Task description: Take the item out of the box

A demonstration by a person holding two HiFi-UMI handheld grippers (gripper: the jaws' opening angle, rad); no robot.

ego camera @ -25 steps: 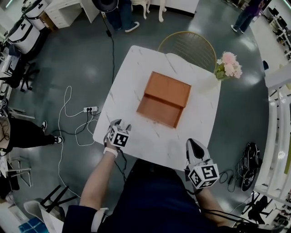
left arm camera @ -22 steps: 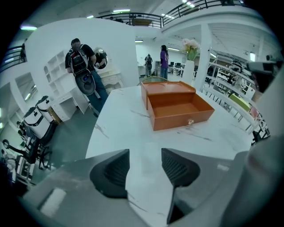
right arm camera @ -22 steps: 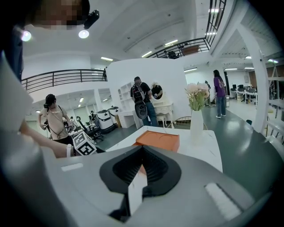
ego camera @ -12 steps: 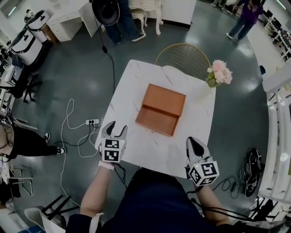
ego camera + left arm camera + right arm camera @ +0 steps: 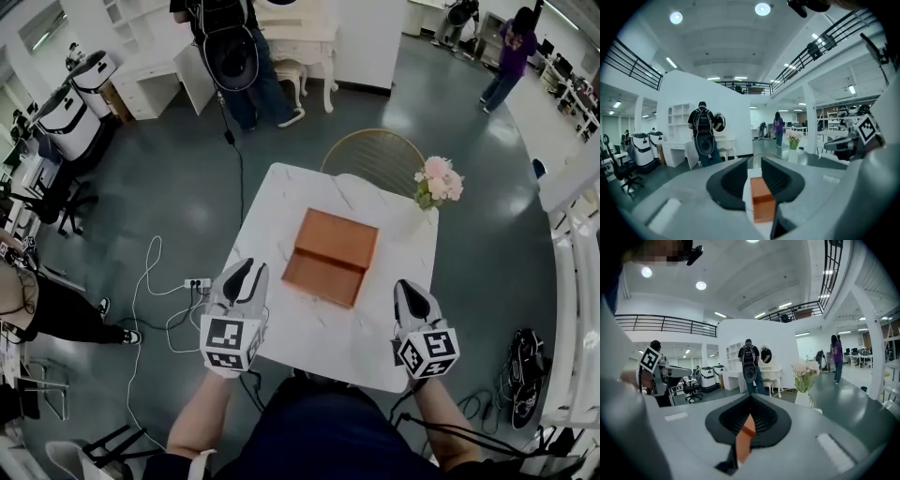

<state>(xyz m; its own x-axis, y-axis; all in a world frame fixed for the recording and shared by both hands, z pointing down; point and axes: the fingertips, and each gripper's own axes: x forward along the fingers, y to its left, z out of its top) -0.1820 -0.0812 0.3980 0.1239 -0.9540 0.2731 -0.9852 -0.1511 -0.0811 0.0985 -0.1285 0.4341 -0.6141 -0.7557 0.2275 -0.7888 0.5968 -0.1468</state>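
An open orange-brown box (image 5: 330,255) lies in the middle of the white marble table (image 5: 281,202); I cannot make out what is inside it. My left gripper (image 5: 246,272) hovers over the table's near left edge, short of the box. Its jaws are closing with nothing between them, and the box (image 5: 761,199) shows far off through their gap (image 5: 754,161). Over the near right edge, my right gripper (image 5: 411,289) has its fingers together and is empty. Only a sliver of the box (image 5: 745,434) shows below its closed tips (image 5: 750,401).
A white vase of pink flowers (image 5: 433,183) stands on the table's far right corner, with a gold wire chair (image 5: 375,155) behind the table. Cables and a power strip (image 5: 155,281) lie on the floor to the left. A person with a backpack (image 5: 225,56) stands beyond.
The head view has pulled back, so the table looks smaller. My left gripper has risen toward the camera and its jaws have narrowed. The right gripper has barely moved.
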